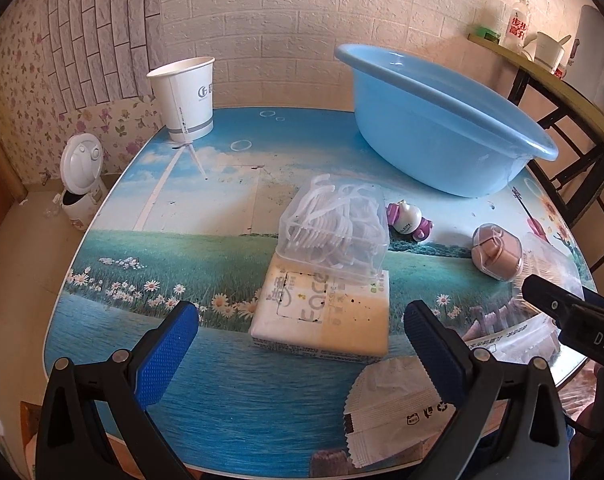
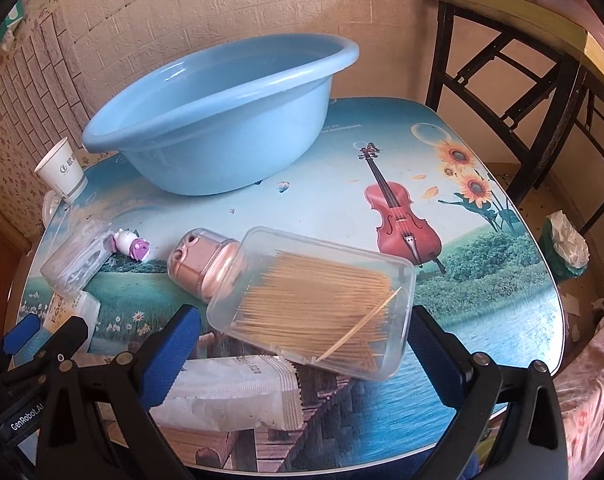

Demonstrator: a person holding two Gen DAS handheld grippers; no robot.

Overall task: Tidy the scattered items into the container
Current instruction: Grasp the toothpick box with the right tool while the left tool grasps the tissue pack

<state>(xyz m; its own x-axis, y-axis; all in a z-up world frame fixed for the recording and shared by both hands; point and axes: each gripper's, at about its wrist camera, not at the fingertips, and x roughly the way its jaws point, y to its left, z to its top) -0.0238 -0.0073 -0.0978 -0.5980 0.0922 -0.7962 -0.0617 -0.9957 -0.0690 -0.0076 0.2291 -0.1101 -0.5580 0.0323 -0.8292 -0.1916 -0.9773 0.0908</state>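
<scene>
Basin (image 2: 221, 120) empty — toothpick box (image 2: 314, 300) between spread right hand-held gripper (image 2: 302, 340) fingers.

"GenRobot.AI" on the left gripper (image 2: 21, 344) body, "DAS" on the right gripper (image 1: 558, 304).

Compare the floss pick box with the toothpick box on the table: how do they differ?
The floss pick box holds white plastic picks; the toothpick box holds tan wooden sticks. The floss pick box sits on top of a tissue pack, while the toothpick box leans partly on a white wrapper. The toothpick box lies in front of the open right tool. Both are clear plastic and outside the basin.
</scene>
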